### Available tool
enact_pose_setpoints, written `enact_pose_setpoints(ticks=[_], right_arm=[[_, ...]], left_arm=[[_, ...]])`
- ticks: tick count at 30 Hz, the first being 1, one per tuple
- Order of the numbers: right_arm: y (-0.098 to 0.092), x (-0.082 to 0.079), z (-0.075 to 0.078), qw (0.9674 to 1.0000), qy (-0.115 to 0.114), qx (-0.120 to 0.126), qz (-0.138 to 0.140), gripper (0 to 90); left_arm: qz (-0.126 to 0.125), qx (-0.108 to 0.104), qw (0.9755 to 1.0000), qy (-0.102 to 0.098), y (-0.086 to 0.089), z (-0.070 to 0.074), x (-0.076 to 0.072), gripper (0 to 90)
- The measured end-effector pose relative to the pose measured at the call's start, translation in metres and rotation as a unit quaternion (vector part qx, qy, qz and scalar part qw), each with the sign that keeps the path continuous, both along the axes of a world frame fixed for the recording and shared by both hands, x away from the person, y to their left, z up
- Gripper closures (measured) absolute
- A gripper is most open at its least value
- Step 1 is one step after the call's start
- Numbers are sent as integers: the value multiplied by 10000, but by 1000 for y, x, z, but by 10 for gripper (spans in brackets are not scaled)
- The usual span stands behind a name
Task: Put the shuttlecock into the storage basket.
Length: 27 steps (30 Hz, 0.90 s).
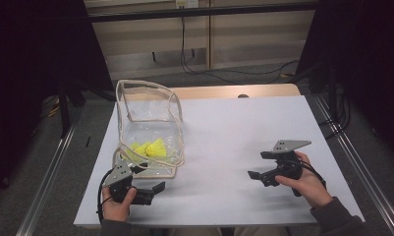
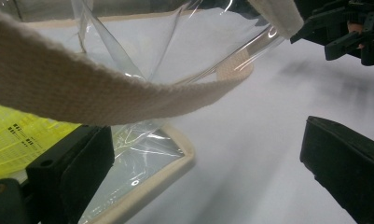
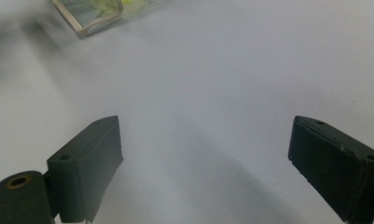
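1. Your left gripper (image 1: 153, 191) sits at the lower left of the high view, just below the near corner of the clear bag (image 1: 150, 129). Its jaws stand wide apart and grip nothing.

2. In the left gripper view, the bag's cream strap (image 2: 105, 100) sags across the upper left of the frame, just above the left jaw. The bag's cream-edged corner (image 2: 175, 161) lies at lower centre, between the jaws but closer to the left one. I cannot tell whether that jaw touches the plastic.

3. The bag stands left of centre in the high view, mouth upward, its long side running away from you toward the top of the frame. Yellow shuttlecocks (image 1: 153, 149) lie in its near end.

4. Your right gripper (image 1: 257, 176) rests at the lower right of the high view, well apart from the bag, jaws also spread and empty. In the right gripper view the bag's corner (image 3: 93, 16) shows far off at the upper left, with bare white table (image 3: 231, 79) between.

5. The relation that matters: the bag lies just up and left of your left gripper, so that hand is much the nearer. I judge the strap or near rim the likely grip; the left gripper would need a small shift toward the upper left to bring either between its jaws.
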State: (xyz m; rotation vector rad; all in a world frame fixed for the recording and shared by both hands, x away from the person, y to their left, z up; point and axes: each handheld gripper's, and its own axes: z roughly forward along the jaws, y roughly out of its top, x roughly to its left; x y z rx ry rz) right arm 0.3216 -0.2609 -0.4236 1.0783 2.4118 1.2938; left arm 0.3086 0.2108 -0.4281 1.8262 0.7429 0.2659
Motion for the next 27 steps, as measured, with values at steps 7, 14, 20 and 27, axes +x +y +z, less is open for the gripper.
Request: enact_pose_setpoints(ticks=[7, 14, 20, 27], right_arm=[[-8, -5, -5, 10000, 10, 4, -96, 91], [-12, -9, -8, 9999, -9, -1, -126, 91], [-13, -12, -12, 9999, -23, -56, -118, 91], [-18, -14, -14, 9999, -17, -62, -155, 91]], left_arm=[[-18, 17, 10000, -14, -1, 0, 0, 28], [-26, 13, 10000, -8, -1, 0, 1, 28], [-36, 19, 10000, -15, -1, 0, 1, 28], [-31, 39, 10000, -12, -1, 0, 1, 28]])
